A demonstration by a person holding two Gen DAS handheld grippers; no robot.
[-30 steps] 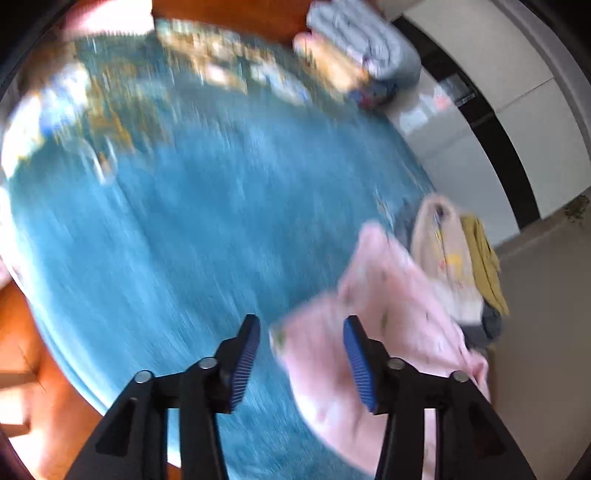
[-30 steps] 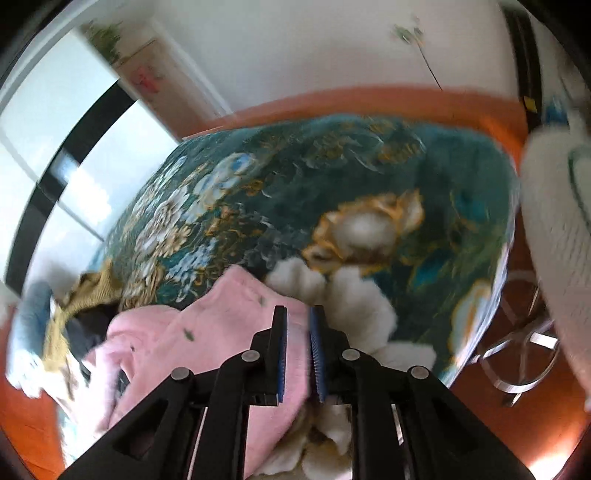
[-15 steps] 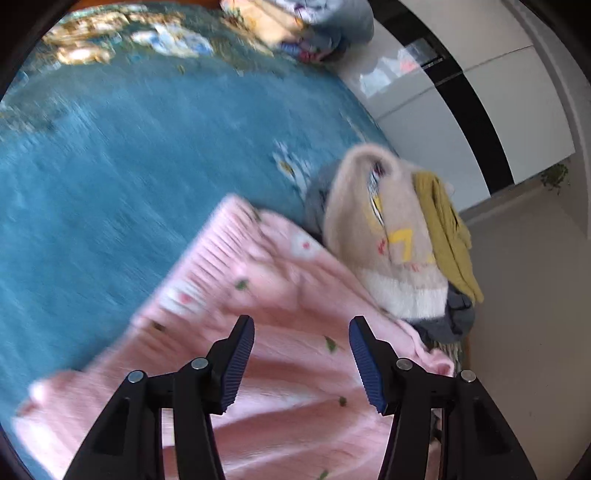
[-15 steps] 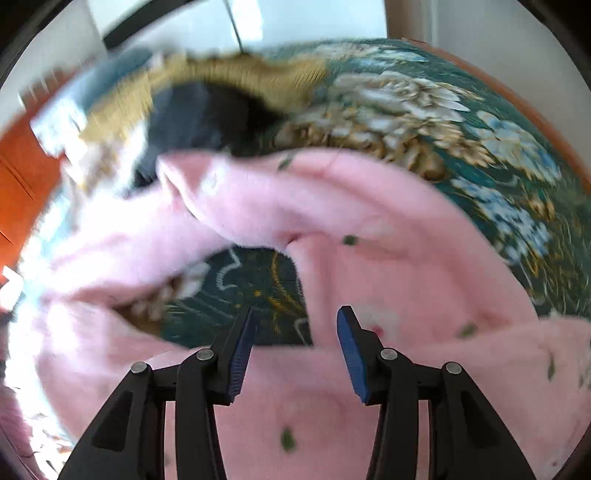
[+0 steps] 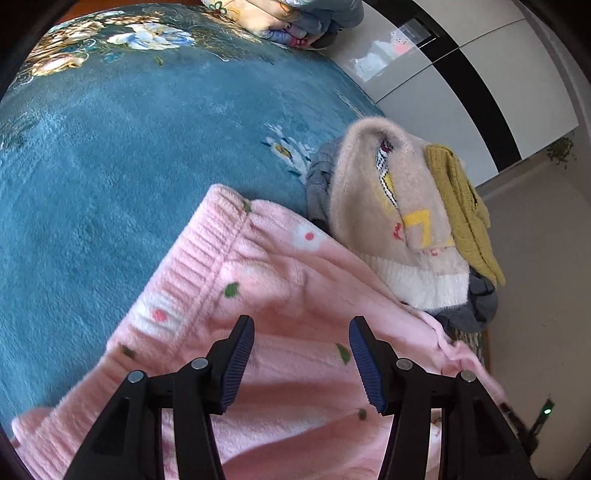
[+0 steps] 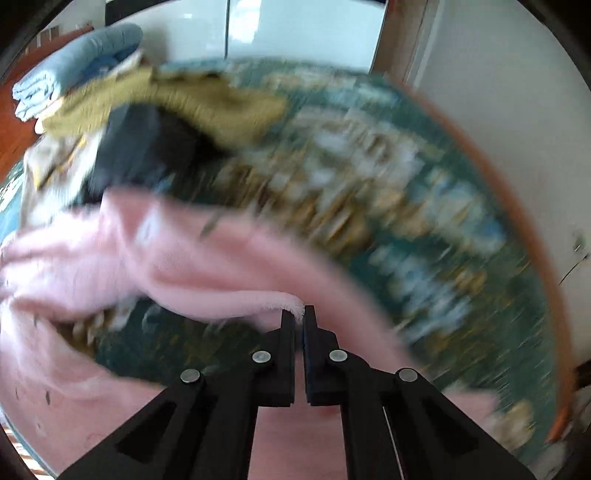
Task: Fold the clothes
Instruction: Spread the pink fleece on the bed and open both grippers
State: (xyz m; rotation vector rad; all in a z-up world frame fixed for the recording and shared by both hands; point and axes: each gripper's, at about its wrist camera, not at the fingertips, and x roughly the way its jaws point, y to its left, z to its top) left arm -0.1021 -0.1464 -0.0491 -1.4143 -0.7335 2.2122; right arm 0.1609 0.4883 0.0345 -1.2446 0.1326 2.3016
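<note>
**Right gripper pinching the pink garment, left gripper gaping above it**

Your left gripper (image 5: pixel 301 354) hangs over the pink fleece garment (image 5: pixel 280 295) with its jaws spread wide and nothing between them. The garment lies on the blue floral blanket (image 5: pixel 110 166), its ribbed band running toward the upper left of the left wrist view (small green and red motifs dot the fleece). Just beside it, to the upper right, sits a heap of other clothes: a cream fuzzy sweater (image 5: pixel 399 206) on top, a mustard knit (image 5: pixel 461 199) against its far side, and grey fabric (image 5: pixel 317 181) under both. More folded textiles (image 5: pixel 295 18) rest at the blanket's far edge.

Your right gripper (image 6: pixel 299 314) has its jaws nearly together, clamped on a fold of the pink fleece garment (image 6: pixel 207 273), which stretches away to the left. That view is heavily blurred, so the pile behind it shows only as mustard (image 6: pixel 177 99) and dark patches.
</note>
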